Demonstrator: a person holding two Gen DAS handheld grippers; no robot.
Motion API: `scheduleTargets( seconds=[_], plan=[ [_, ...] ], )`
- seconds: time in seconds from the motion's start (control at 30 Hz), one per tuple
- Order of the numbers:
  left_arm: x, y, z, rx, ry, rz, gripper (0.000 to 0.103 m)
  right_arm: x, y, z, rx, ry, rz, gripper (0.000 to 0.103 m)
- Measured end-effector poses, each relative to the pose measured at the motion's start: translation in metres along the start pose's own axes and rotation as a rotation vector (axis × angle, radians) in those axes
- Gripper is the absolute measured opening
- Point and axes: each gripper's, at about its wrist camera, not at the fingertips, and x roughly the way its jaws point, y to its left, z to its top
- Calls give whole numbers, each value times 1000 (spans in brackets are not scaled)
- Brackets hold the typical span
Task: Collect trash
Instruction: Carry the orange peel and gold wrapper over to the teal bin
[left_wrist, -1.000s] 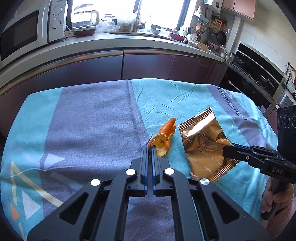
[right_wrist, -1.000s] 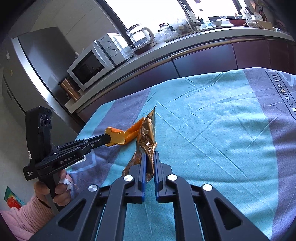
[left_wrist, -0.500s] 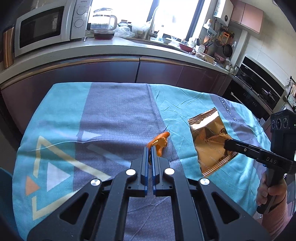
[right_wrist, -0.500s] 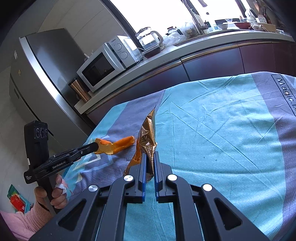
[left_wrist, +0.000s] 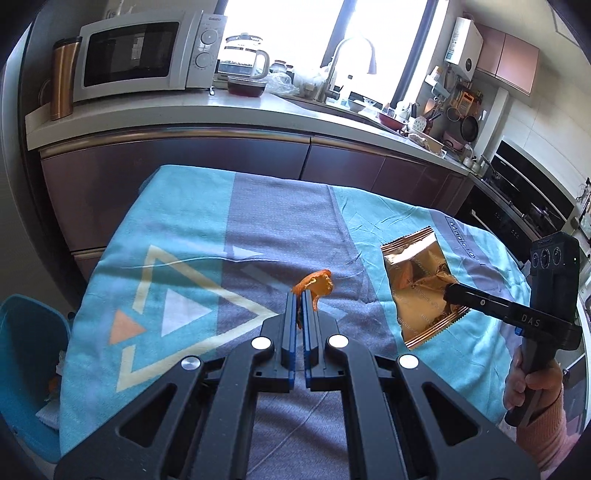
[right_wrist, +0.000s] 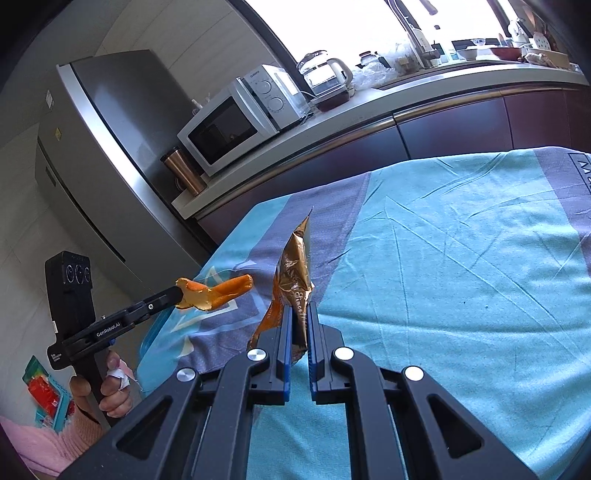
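Note:
My left gripper (left_wrist: 299, 297) is shut on an orange peel (left_wrist: 314, 286) and holds it above the table's left part. The peel also shows in the right wrist view (right_wrist: 214, 293), sticking out of the left gripper (right_wrist: 179, 295). My right gripper (right_wrist: 298, 310) is shut on a shiny golden snack wrapper (right_wrist: 293, 273) that stands up from its jaws. In the left wrist view the wrapper (left_wrist: 415, 277) hangs flat from the right gripper (left_wrist: 448, 293), above the cloth.
The table carries a teal and grey cloth (left_wrist: 192, 236). A blue bin (left_wrist: 26, 354) stands on the floor off the table's left edge. A kitchen counter (left_wrist: 221, 110) with a microwave (left_wrist: 136, 59) and kettle runs behind. A fridge (right_wrist: 96, 147) stands at left.
Both grippers have lifted and moved left over the table, the left carrying the peel, the right carrying the wrapper. The blue bin has come into the left wrist view.

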Motion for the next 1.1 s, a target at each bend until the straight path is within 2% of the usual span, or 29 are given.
scheduleTargets(
  seconds=[1.1],
  plan=[
    [-91,50,-34,-79,-109,95,3,43,81,-13,-102,77,152,6]
  ],
)
